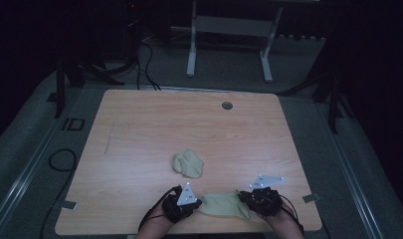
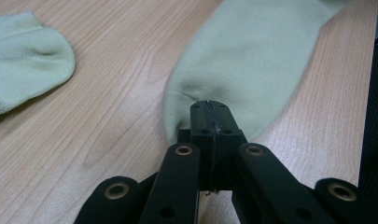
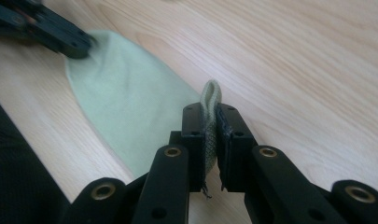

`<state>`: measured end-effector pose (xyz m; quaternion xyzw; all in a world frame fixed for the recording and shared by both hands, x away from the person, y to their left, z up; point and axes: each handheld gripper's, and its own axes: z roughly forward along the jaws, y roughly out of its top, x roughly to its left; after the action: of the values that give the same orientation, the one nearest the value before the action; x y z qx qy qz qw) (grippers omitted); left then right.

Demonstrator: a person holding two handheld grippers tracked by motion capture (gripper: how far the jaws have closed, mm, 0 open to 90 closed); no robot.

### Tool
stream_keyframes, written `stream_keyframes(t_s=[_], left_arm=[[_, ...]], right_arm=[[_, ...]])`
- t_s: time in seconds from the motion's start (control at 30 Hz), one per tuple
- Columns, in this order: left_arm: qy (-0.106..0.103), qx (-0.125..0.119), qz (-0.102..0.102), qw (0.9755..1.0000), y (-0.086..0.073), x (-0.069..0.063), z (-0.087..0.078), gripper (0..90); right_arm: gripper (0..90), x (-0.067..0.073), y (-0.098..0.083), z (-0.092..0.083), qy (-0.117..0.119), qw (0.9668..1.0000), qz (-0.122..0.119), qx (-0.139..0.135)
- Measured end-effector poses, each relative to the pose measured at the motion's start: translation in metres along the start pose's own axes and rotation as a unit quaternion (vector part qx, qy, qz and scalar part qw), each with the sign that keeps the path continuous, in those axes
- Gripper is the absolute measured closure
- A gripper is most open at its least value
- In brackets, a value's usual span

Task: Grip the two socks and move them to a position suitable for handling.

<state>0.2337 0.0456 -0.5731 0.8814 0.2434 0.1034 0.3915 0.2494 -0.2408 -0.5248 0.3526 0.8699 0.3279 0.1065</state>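
Each tool pinches one end of the flat green sock [image 1: 223, 205] on the tabletop [image 1: 139, 129]: left tool [image 1: 198, 201], right tool [image 1: 242, 198].

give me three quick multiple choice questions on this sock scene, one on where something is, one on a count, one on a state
1. Where does the loose sock lie?
A. mid-table, beyond the grippers
B. on the floor
C. under the left gripper

2. How many socks are on the table?
A. one
B. two
C. four

3. What is the right gripper doing?
A. open above bare wood
B. shut on the held sock
C. lying on its side

Answers: 1 A, it sits past both grippers; 2 B, one loose, one held; 3 B, fabric is pinched between its jaws.
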Motion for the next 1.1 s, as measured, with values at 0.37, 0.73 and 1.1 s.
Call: stream_keyframes(t_s=[0.37, 0.73, 1.1], left_arm=[[-0.001, -0.001, -0.003, 1.0, 0.0, 0.0, 0.0, 89.1], [-0.001, -0.001, -0.008, 1.0, 0.0, 0.0, 0.0, 89.1], [-0.001, 0.001, -0.012, 0.9999, 0.0, 0.0, 0.0, 89.1]], right_arm=[[70.0, -0.021, -0.017, 0.011, -0.022, 0.999, 0.022, 0.032], [76.5, -0.023, -0.013, -0.009, -0.027, 0.9992, 0.029, 0.002], [89.7, -0.01, -0.022, 0.01, 0.002, 0.9989, -0.006, 0.047]])
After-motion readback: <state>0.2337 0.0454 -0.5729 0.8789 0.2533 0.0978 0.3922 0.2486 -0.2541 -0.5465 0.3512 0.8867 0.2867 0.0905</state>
